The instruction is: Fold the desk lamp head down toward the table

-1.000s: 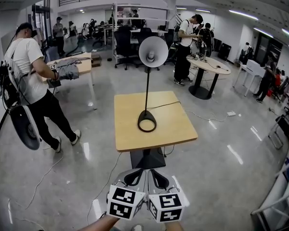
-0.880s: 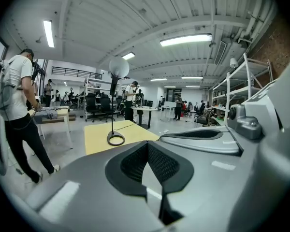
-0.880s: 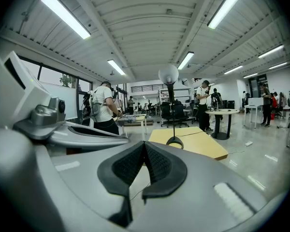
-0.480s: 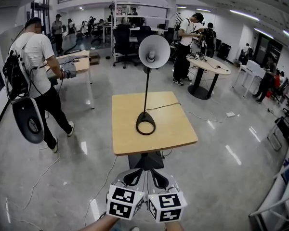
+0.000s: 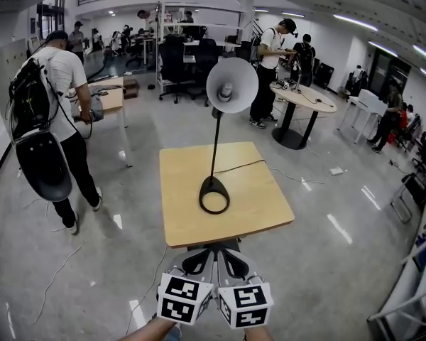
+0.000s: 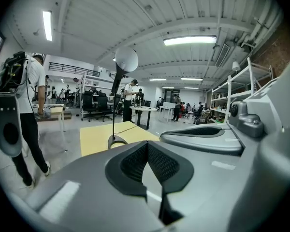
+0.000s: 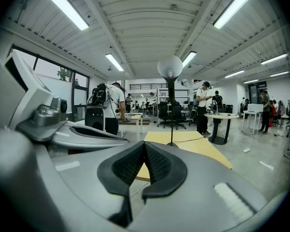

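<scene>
A black desk lamp stands upright on a square wooden table (image 5: 259, 201). Its white cone head (image 5: 231, 86) faces me at the top of a thin stem, and its ring base (image 5: 214, 195) rests near the table's middle. My left gripper (image 5: 199, 260) and right gripper (image 5: 231, 261) hover side by side before the table's near edge, short of the lamp. Both are shut with nothing between the pads. The lamp head (image 6: 126, 60) shows beyond the left gripper (image 6: 146, 144) in the left gripper view. The right gripper view has the lamp head (image 7: 170, 66) straight ahead of the right gripper (image 7: 144, 144).
The lamp's black cable (image 5: 243, 165) runs over the table's far right edge. A person with a backpack (image 5: 46, 119) stands at the left by another table. A round table (image 5: 307, 98) with people is at the back right. Cables lie on the floor.
The table and lamp have come a little nearer in the head view. The person at the left has turned away and stepped closer. Both grippers stay together and shut.
</scene>
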A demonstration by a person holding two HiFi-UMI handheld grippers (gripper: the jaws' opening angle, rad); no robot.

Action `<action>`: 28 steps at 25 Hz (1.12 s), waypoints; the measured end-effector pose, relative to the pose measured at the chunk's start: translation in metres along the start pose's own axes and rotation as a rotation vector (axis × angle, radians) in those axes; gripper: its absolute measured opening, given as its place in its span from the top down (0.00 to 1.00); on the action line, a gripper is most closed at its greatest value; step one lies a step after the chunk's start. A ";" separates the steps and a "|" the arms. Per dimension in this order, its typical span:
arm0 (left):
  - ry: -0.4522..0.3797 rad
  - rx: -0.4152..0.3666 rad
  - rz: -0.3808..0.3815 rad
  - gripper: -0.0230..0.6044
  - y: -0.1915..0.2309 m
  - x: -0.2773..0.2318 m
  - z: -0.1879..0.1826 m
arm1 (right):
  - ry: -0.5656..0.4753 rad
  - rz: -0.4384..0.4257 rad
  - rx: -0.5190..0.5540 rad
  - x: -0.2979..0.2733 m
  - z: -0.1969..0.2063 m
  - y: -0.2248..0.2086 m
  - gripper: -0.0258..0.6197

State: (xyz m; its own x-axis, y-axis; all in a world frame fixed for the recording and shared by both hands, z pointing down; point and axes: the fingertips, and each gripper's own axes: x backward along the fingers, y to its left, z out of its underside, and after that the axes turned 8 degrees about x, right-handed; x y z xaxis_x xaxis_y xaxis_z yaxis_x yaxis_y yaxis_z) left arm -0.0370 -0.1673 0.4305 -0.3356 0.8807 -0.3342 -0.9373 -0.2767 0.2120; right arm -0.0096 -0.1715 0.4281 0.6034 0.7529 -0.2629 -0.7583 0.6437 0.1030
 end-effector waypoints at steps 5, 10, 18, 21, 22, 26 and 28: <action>0.010 -0.006 0.029 0.93 -0.001 -0.008 -0.002 | 0.006 0.026 0.004 -0.004 0.000 -0.008 0.95; 0.009 -0.018 0.059 0.93 -0.002 -0.015 -0.008 | 0.010 0.044 0.013 -0.006 -0.003 -0.013 0.95; 0.014 -0.053 0.116 0.93 -0.008 -0.028 -0.022 | 0.002 0.077 0.143 -0.009 -0.022 -0.030 0.95; 0.010 -0.076 0.136 0.93 -0.010 -0.032 -0.031 | 0.000 0.091 0.211 -0.008 -0.035 -0.041 0.95; 0.007 -0.082 0.145 0.93 -0.011 -0.034 -0.034 | -0.002 0.098 0.226 -0.008 -0.039 -0.046 0.95; -0.003 -0.100 0.182 0.93 -0.016 -0.041 -0.052 | -0.015 0.118 0.300 -0.004 -0.065 -0.063 0.95; -0.012 -0.112 0.197 0.93 -0.019 -0.044 -0.064 | -0.031 0.124 0.362 0.000 -0.083 -0.072 0.95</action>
State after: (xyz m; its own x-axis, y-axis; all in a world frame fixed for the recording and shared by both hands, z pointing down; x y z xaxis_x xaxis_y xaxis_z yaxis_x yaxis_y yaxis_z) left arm -0.0106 -0.2255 0.3829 -0.5126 0.8099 -0.2852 -0.8586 -0.4840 0.1688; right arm 0.0241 -0.2291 0.3409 0.5235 0.8285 -0.1988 -0.6931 0.5498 0.4662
